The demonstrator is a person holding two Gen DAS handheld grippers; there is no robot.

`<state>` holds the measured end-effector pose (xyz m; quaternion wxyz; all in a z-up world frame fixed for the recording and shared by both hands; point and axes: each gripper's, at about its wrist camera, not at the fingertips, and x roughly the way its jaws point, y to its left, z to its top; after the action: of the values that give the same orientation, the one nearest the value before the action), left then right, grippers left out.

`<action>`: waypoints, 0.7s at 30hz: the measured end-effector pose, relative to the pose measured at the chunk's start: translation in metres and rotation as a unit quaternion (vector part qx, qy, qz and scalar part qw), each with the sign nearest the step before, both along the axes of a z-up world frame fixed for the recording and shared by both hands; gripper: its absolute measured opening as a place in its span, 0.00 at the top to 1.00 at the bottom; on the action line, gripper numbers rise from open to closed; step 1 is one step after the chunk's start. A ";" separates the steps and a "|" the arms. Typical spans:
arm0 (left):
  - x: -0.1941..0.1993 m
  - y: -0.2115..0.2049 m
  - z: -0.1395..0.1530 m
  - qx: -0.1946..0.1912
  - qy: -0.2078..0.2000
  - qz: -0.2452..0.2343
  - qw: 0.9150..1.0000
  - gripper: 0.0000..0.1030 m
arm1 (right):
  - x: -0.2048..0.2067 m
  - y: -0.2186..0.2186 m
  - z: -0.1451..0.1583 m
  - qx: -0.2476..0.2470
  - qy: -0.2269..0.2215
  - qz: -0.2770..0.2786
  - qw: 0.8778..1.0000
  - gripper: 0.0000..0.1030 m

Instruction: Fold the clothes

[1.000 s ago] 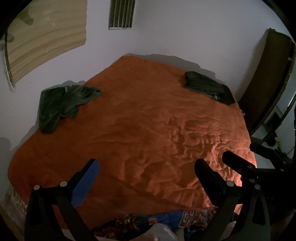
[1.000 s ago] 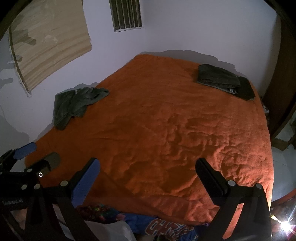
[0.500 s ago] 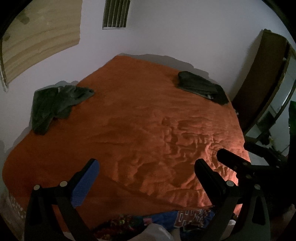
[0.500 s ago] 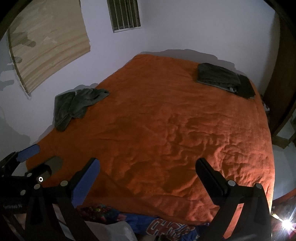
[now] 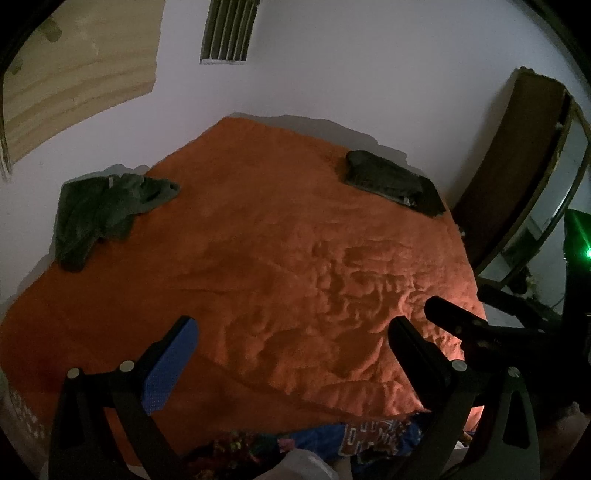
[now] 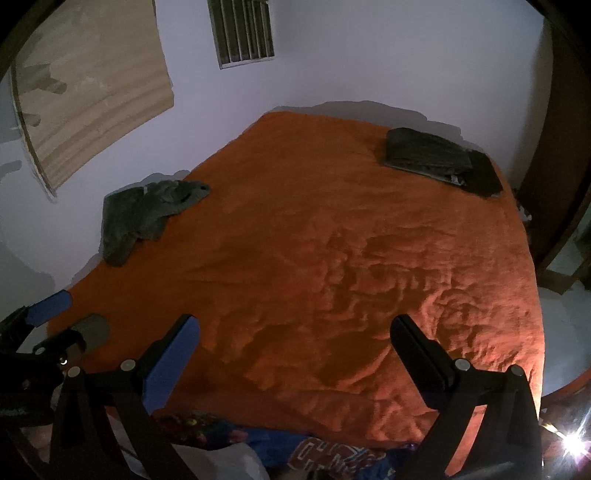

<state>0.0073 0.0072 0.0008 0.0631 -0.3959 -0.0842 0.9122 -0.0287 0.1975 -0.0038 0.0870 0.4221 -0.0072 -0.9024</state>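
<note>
Orange blanket covers the bed and fills the middle of both views, smooth toward the top and wrinkled at centre right. On it, at middle left of the left wrist view, lies a crumpled dark green garment, loose and unfolded, near the blanket's left edge by the white wall. At upper right of the same view sits a folded stack of dark clothes, flat and squared, close to the far corner and well apart from the crumpled one. The right wrist view shows the same pair: garment at middle left, stack at upper right.

The left gripper hangs above the near edge of the bed with its jaws spread wide, one blue pad showing, nothing between them. The right gripper is likewise wide open and empty over the near edge. Each gripper also shows in the other's view, at the frame's side.

At the bottom of both frames a blue and patterned cloth lies bunched below the blanket's edge. A vent is in the wall at the top, a tan board at upper left, and a brown door at right.
</note>
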 end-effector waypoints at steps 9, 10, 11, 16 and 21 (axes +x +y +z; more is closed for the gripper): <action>-0.002 0.001 -0.003 -0.002 -0.003 -0.001 1.000 0.01 | 0.002 -0.002 0.000 0.004 0.000 0.010 1.000 0.00; -0.002 0.002 -0.003 -0.003 -0.003 -0.003 1.000 0.01 | 0.001 -0.001 0.000 0.002 0.000 0.010 1.000 0.00; -0.002 0.002 -0.003 -0.003 -0.003 -0.004 1.000 0.01 | 0.001 -0.001 0.000 0.001 -0.001 0.010 1.000 0.00; -0.003 -0.002 -0.006 0.003 -0.008 -0.004 1.000 0.01 | 0.001 -0.006 0.000 0.001 -0.003 0.005 1.000 0.00; -0.005 -0.004 -0.005 0.005 -0.009 -0.003 1.000 0.01 | 0.001 -0.008 0.001 0.001 -0.007 0.004 1.000 0.00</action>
<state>0.0025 0.0037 -0.0045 0.0671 -0.4040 -0.0887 0.9080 -0.0281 0.1897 -0.0031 0.0898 0.4280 -0.0056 -0.8993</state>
